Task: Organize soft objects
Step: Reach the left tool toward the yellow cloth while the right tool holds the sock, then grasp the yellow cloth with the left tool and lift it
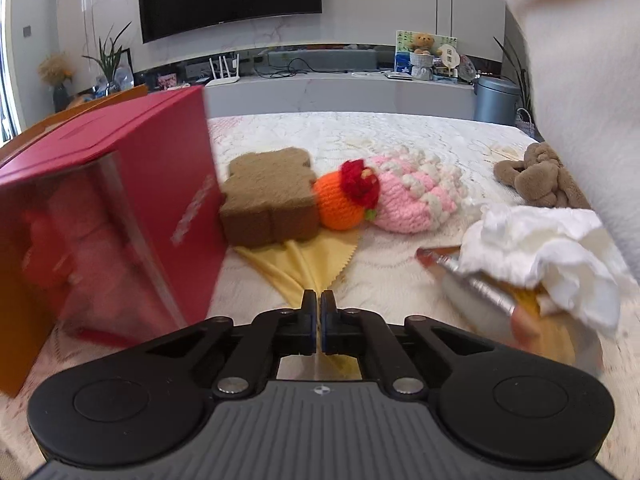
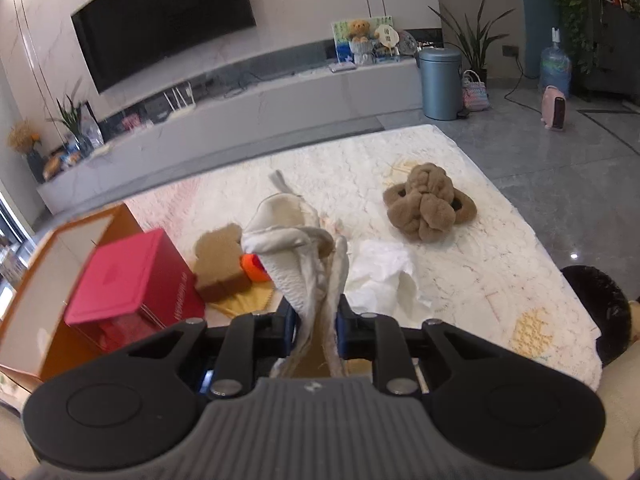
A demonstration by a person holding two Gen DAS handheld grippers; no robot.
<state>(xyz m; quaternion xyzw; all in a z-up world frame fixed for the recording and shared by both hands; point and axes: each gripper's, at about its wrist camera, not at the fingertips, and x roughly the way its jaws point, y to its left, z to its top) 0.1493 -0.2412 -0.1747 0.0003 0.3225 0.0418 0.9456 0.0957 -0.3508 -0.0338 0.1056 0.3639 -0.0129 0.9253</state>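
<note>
left gripper (image 1: 319, 312) clenched on yellow cloth (image 1: 298, 262); right gripper (image 2: 318, 320) grasping cream cloth (image 2: 296, 256)

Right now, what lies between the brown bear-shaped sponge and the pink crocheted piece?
An orange crocheted ball with a red tuft, touching both in the left wrist view.

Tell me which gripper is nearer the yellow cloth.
Left. The left gripper is shut on the yellow cloth's corner. The right gripper holds a white cloth raised above the table, off to the yellow cloth's right.
</note>
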